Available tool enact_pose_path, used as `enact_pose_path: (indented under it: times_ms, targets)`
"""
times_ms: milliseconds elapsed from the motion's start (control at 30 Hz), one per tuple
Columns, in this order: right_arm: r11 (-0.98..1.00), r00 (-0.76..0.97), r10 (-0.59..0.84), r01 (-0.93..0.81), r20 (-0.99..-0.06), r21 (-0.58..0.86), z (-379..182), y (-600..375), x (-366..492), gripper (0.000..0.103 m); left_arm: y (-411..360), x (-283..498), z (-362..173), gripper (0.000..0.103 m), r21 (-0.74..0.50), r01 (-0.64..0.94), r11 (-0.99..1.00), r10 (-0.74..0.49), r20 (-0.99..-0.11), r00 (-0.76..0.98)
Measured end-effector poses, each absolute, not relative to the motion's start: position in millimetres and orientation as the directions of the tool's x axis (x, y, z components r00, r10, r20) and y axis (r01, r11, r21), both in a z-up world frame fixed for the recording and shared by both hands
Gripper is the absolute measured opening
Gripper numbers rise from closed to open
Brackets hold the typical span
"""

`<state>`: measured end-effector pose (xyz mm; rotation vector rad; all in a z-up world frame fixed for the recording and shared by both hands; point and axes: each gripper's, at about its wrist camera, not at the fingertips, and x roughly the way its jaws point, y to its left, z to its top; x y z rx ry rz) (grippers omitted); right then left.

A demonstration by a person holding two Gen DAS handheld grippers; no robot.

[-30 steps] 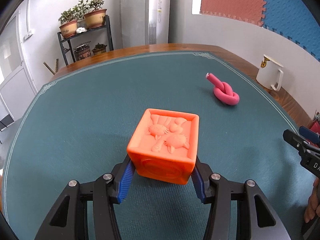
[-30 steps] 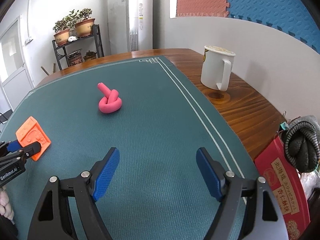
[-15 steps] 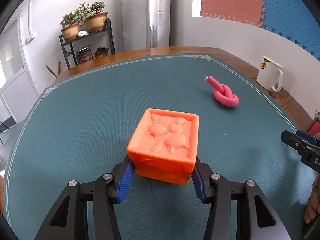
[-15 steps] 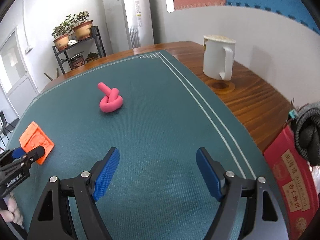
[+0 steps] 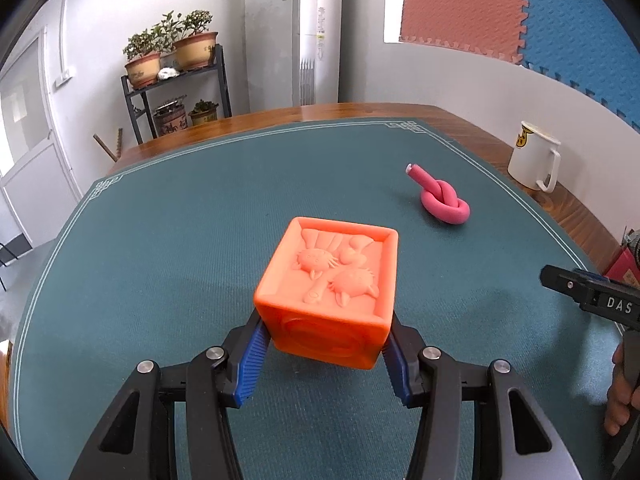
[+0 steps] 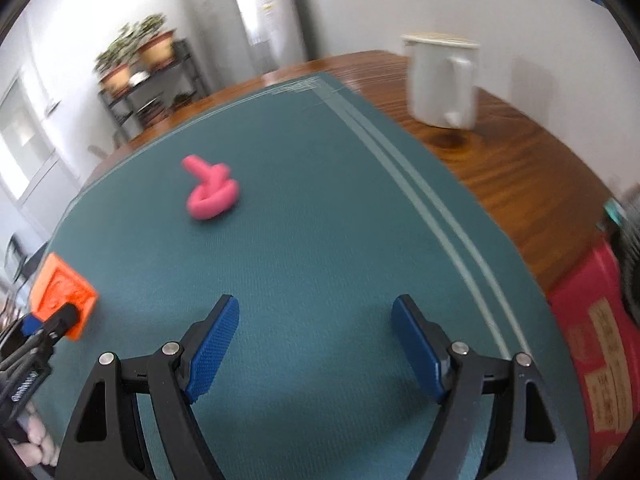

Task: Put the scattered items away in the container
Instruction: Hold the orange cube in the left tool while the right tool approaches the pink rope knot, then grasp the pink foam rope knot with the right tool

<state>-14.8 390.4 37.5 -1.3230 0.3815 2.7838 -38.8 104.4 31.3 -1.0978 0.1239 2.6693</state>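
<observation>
We are holding the orange embossed toy block (image 5: 328, 296) in the left gripper (image 5: 324, 344), its blue pads clenched against the block's two side walls, low in the centre of the left wrist frame. The block is showing raised cat figures on its top face; it looks like soft moulded rubber or vinyl, light and a little squashy, so we are judging that a flat squeeze on opposite sides suits it and that a hard pinch would only dent it. Whether it is resting on the green table mat (image 5: 200, 220) or lifted just clear of it, we cannot tell.

The right gripper (image 6: 316, 340) is hanging released over bare mat in the lower middle of its own frame, jaws wide apart with nothing between them. Above and left of it, the pink knotted foam tube (image 6: 212, 196) is lying on the mat, well apart from the block. It looks light, springy and grippy; the thick knotted loop seems the surest place to take hold, since the free end would bend away.

The white mug (image 6: 444, 84) is standing on the wooden table edge in the upper right, off the mat. A red box (image 6: 592, 320) is sitting at the right edge of the frame. No container for the items is showing clearly in either view, and nothing is lying between the open gripper and the pink tube.
</observation>
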Motion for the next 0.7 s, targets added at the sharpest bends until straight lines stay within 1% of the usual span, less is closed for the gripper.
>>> enact_pose_path:
  times_ms: [133,467,600,700]
  targets:
    - [-0.971,-0.628,-0.120,-0.088,-0.769,0.223,46.4,377.0,-37.4,0.082,101.8,-40.9,30.9,0.054,-0.020,-0.254,-0.967,0.194,-0.704,-0.683]
    - [-0.980,-0.613,-0.130,-0.043,-0.780,0.197,47.3,344.1,-89.9,0.082,98.7,-48.6,23.4,0.054,-0.023,-0.235,-0.972,0.179,-0.721,-0.670]
    - [-0.984,-0.610,-0.108,-0.047,-0.785,0.172,43.9,335.6,-112.3,0.082,98.8,-50.3,20.2,0.054,-0.025,-0.233,-0.972,0.178,-0.726,-0.664]
    - [-0.992,-0.612,-0.046,-0.068,-0.789,0.110,39.1,328.9,-128.4,0.082,99.8,-51.1,17.1,0.054,-0.028,-0.234,-0.972,0.179,-0.733,-0.656]
